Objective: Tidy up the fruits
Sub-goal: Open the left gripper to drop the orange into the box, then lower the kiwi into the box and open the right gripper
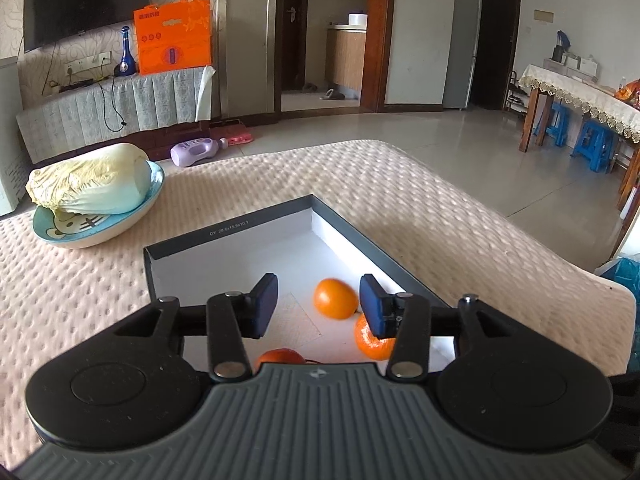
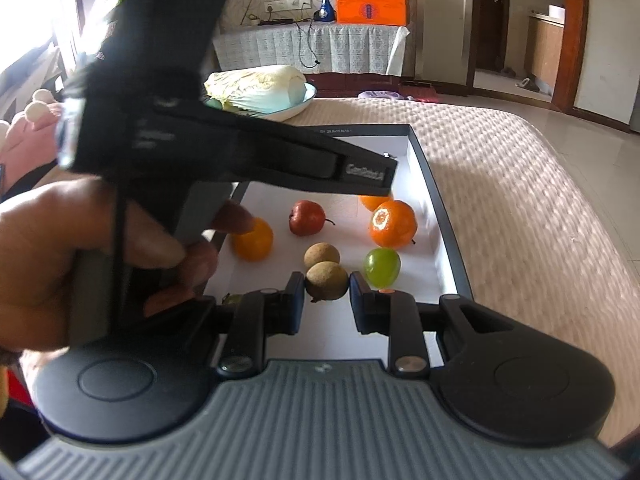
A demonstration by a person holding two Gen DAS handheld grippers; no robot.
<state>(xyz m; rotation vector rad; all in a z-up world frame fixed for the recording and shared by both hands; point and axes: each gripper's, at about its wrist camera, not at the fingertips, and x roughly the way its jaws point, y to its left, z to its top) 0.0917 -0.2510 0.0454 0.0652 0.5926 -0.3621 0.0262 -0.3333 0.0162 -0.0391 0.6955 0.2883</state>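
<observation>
While left claw (image 1: pixel 319 305) hangs wide over box (image 1: pixel 384 256), right claw (image 2: pixel 327 295) brackets brown fruit (image 2: pixel 327 281), unclosed.

Left gripper (image 1: pixel 319 304) held with jaws spread wide, nothing between the pads. Right gripper (image 2: pixel 326 300) parted too, pads not pressing anything. Left hand (image 2: pixel 92 264) wrapped around its handle, fingers (image 2: pixel 236 216) curled at the grip.
</observation>
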